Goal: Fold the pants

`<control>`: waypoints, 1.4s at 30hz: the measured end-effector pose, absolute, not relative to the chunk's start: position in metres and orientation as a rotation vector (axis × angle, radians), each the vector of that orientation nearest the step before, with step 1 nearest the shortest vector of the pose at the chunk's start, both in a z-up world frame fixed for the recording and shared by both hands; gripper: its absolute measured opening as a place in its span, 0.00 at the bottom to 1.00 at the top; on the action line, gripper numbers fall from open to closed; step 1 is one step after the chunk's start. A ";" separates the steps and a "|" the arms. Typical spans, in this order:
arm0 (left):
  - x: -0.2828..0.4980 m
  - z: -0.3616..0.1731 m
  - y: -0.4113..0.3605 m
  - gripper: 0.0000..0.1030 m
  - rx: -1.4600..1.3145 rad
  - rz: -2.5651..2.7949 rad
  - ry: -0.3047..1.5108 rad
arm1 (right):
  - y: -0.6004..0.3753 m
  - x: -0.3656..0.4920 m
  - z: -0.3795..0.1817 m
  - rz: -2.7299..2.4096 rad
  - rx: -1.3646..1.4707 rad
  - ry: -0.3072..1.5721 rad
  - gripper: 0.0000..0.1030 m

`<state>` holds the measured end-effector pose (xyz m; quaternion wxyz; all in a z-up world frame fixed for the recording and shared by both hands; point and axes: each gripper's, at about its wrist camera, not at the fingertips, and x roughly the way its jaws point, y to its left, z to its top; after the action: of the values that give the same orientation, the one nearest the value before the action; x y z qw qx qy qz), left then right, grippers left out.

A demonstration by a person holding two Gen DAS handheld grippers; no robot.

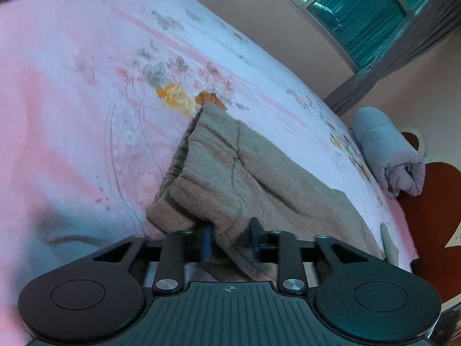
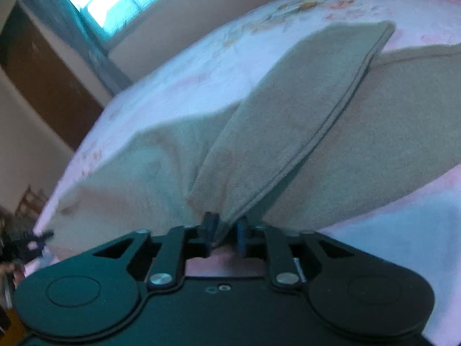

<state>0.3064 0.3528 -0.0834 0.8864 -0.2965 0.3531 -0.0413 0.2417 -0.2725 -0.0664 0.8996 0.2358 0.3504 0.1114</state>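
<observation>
Beige fleece pants (image 1: 245, 167) lie on a pink flowered bedsheet (image 1: 86, 86). In the left wrist view the gathered waistband faces me. My left gripper (image 1: 230, 235) is at its near corner with the jaws well apart, and a fold of cloth hangs loosely between the fingers. In the right wrist view a pant leg (image 2: 288, 121) lies folded back over the rest of the pants, hem seam showing. The leg narrows to a corner between the fingers of my right gripper (image 2: 227, 229), which stand slightly apart. The left gripper (image 2: 28, 243) shows small and blurred at that view's left edge.
A rolled grey quilt (image 1: 386, 155) lies at the far right end of the bed, beside a red heart-shaped panel (image 1: 432, 201). A teal-lit window (image 1: 360, 14) and a beige wall run along the bed's far side. A brown door (image 2: 43, 86) stands beyond the bed.
</observation>
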 end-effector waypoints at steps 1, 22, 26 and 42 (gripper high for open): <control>0.304 -0.077 0.350 0.86 -0.572 -0.051 0.717 | -0.278 0.237 -0.060 0.226 0.493 0.687 0.15; 0.290 -0.064 0.091 1.00 -0.055 0.050 0.686 | -0.478 0.302 -0.035 0.021 0.797 0.522 0.22; 0.298 -0.082 0.075 1.00 -0.015 0.113 0.736 | -0.494 0.346 -0.056 0.020 0.829 0.554 0.22; 0.306 -0.092 0.068 1.00 -0.044 0.188 0.677 | -0.516 0.421 -0.087 0.021 0.816 0.635 0.00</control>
<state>0.3059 0.0685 -0.0925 0.9387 -0.0216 0.3314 0.0920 0.4211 -0.5159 -0.0874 0.8692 0.3902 0.3034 0.0100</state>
